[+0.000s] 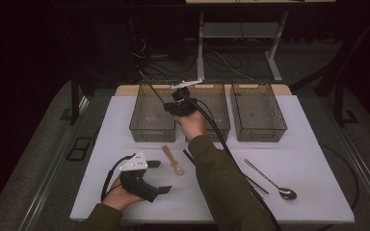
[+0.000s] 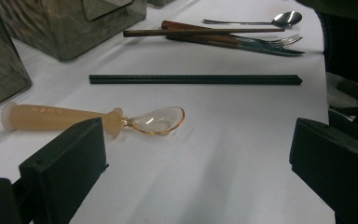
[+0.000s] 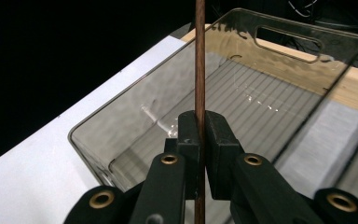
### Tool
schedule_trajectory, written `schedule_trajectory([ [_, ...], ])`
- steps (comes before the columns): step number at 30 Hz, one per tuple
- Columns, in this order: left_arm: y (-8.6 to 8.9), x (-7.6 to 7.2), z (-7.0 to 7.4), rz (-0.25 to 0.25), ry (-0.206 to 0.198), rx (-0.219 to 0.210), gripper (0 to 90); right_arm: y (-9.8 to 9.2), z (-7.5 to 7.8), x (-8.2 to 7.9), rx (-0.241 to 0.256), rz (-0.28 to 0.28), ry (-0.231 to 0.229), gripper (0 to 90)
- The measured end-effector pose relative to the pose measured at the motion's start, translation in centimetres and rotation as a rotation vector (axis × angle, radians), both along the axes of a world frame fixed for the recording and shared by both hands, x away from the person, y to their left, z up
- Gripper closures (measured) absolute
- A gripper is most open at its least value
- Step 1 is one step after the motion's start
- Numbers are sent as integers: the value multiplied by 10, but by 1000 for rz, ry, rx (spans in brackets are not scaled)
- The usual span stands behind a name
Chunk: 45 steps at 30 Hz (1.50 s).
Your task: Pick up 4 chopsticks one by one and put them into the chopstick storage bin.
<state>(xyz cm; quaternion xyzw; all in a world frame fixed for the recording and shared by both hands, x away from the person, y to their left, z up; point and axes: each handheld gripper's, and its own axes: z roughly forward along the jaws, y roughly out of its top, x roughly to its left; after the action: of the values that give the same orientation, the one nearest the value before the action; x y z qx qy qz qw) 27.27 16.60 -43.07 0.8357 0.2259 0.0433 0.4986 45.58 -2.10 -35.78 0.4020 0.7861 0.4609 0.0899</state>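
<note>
A thin brown chopstick [image 3: 199, 70] is held tight between the two jaws of the right tool [image 3: 199, 140]. The jaws are closed on it, and the stick stands almost straight up. It is held over the left bin [image 1: 147, 126], the first of three clear bins at the far side of the white surface [image 1: 313, 159]. In the high view the right tool [image 1: 169, 105] is seen just above that bin, with the stick leaning up and to the left.

The step in hand looks like putting the stick away in the bin. For the next move, the stick may need to be lowered into the bin and then let go by opening the jaws. It should be tipped flat first, so it is not left poking over the wall.

The left tool [image 1: 160, 176] is rested near the front of the surface. Its jaws are wide open and nothing is held in them. A small see-through spoon [image 2: 93, 119] with an orange handle is lying just in front of it. A long black stick [image 2: 195, 79], a fork [image 2: 242, 42] and a metal spoon [image 2: 279, 19] are lying farther off
</note>
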Motion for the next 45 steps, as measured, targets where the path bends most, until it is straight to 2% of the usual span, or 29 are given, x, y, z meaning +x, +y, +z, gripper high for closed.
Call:
schedule_trajectory([
  [12, 2, 0, 1, -1, 1, -11, 27, 31, -16, 12, -30, 0, 21, 851],
  [26, 1, 0, 0, -7, 2, -9, 30, 38, -27, 15, -68, -15, 32, 827],
  [27, 1, 0, 0, -7, 2, -10, 30, 37, -28, 16, -65, -25, 39, 721],
  [30, 1, 0, 0, -8, 1, -9, 30, 36, -29, 17, -71, -39, 44, 628],
  [37, 1, 0, 0, -9, 1, -8, 30, 32, -21, 15, -79, -21, 34, 558],
  [45, 2, 0, 1, -6, 2, -5, 30, 16, -1, 2, -91, 65, 8, 475],
])
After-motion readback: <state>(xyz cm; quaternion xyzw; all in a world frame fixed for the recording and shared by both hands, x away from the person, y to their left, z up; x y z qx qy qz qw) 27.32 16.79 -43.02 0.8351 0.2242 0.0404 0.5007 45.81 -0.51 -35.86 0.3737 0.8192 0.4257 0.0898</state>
